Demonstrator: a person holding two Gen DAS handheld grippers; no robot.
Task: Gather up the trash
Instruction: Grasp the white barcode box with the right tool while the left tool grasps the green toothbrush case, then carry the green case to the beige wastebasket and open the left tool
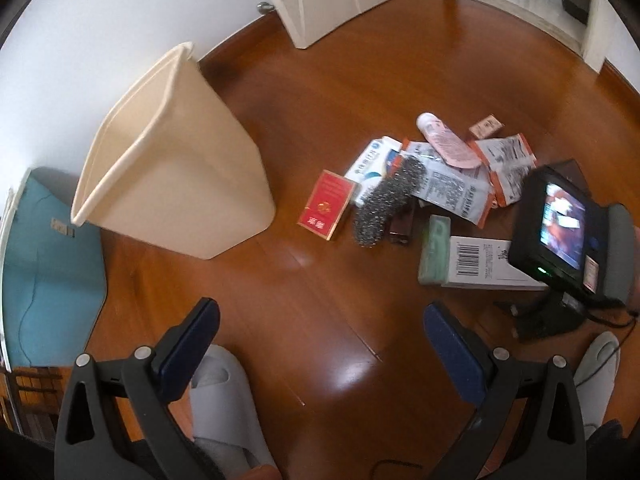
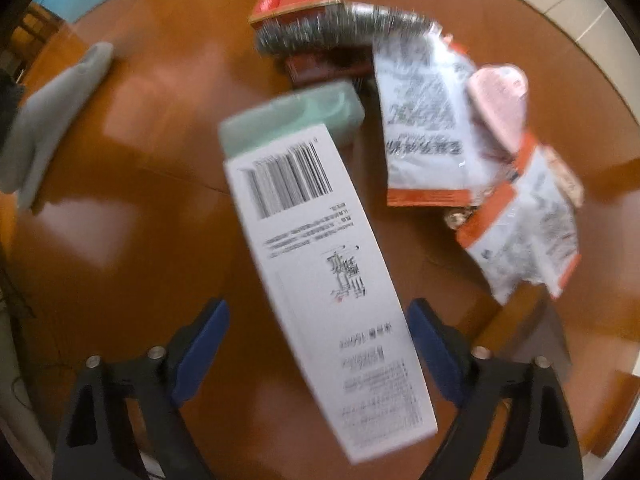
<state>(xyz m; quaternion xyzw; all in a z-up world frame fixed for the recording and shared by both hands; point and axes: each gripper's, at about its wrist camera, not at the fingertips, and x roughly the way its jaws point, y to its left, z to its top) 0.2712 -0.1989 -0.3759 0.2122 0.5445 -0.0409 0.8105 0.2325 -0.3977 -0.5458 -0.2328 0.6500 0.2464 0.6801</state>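
Blue-padded right tongs (image 2: 318, 344) spread wide, gripping nothing, straddling the long white carton (image 2: 320, 280) with the barcode, pads clear of its sides. Mint-green case (image 2: 296, 118) tucked under the carton's far end. Further off on the wooden floor (image 2: 120, 200), a steel-wool scourer (image 2: 340, 30), a red packet (image 2: 298, 0) behind it, two orange-edged foil sachets (image 2: 424, 120) to the right, a pink tube (image 2: 500, 100) lying across them. Much of this blurred.

Left tongs (image 1: 320, 344) also spread wide and holding nothing, hovering over bare floor, well short of the litter. Beige waste bin (image 1: 176, 152) standing open to the left, near the wall, well apart from the heap; red packet (image 1: 326, 204) the nearest piece to it. Blue-and-white box (image 1: 370, 164) beside the scourer (image 1: 386, 204). Grey slippers (image 1: 224, 392) at the lower edge. Right-hand device with its lit screen (image 1: 560, 228) over the carton (image 1: 480, 260).
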